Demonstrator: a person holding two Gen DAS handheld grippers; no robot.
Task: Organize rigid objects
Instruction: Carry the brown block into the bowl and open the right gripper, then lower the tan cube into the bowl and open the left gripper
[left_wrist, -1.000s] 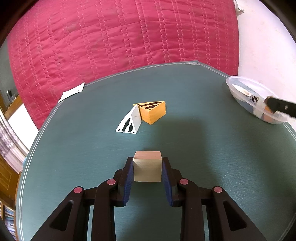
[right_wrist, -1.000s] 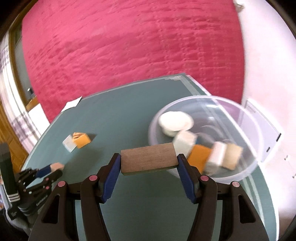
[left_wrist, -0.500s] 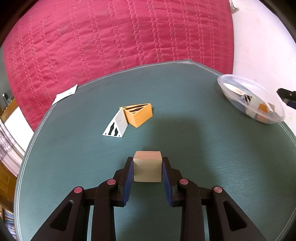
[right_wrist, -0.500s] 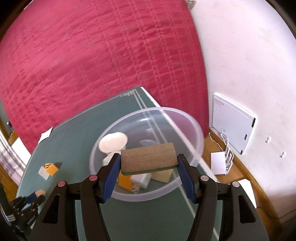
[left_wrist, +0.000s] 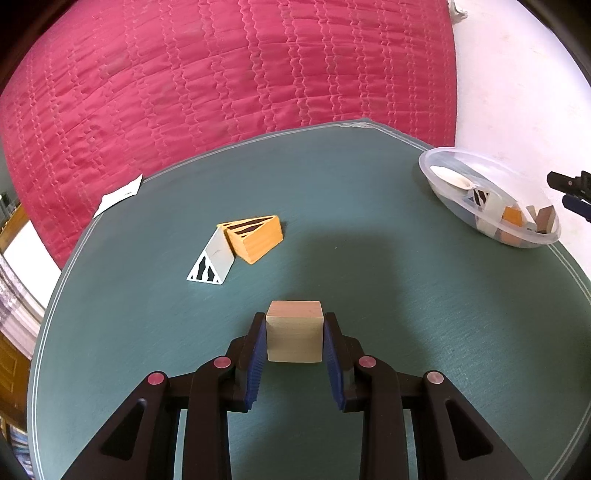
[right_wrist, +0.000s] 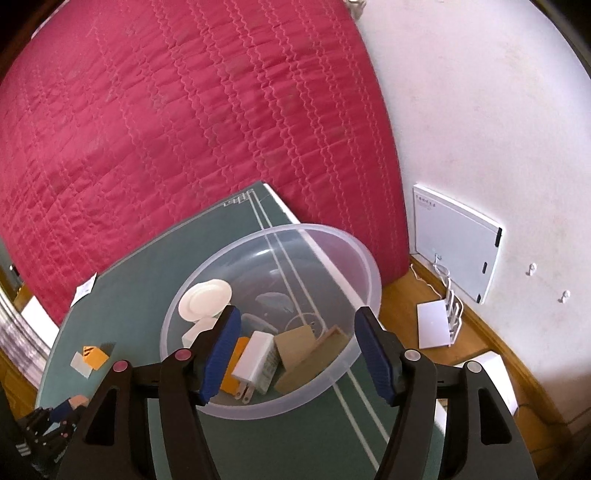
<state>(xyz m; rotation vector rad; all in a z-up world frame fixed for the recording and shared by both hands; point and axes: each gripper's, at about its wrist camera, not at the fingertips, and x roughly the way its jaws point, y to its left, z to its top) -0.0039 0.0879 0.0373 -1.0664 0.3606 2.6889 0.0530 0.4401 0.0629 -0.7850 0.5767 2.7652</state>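
Released since the earlier frame, the plank (right_wrist: 295, 345) now lies in the bowl (right_wrist: 365, 258) beneath the emptied, still-opening right gripper (right_wrist: 297, 350), while the left gripper (left_wrist: 294, 341) clamps the cube (left_wrist: 294, 331), judged next.

left tongs (left_wrist: 294, 334): clamped, tilted downward | right tongs (right_wrist: 297, 347): empty, jaws opening
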